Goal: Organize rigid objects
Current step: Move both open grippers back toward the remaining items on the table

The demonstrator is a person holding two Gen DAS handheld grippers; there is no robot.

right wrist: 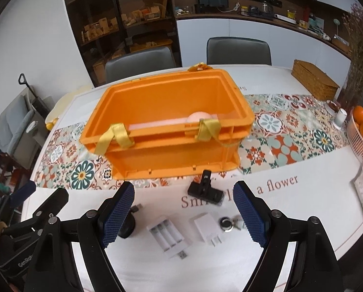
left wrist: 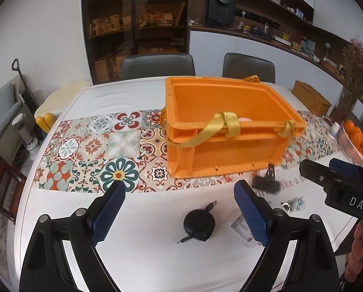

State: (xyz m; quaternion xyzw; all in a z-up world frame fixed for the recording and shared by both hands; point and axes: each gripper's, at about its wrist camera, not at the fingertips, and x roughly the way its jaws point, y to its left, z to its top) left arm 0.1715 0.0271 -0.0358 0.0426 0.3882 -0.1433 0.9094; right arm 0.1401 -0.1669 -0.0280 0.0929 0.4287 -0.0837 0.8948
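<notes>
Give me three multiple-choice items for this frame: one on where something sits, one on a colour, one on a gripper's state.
1. Where does the white battery holder lie?
A. inside the crate
B. on the white table in front of the crate
C. on a chair

2. What colour is the crate?
A. orange
B. blue
C. grey

3. How does the right gripper stand?
A. shut on the white plug
B. shut on nothing
C. open, holding nothing

Answers: 1 B, it rests on the table nearer the camera than the crate. 2 A, walls and rim are orange throughout. 3 C, its blue pads stand wide apart above the small items, with nothing between them.
</notes>
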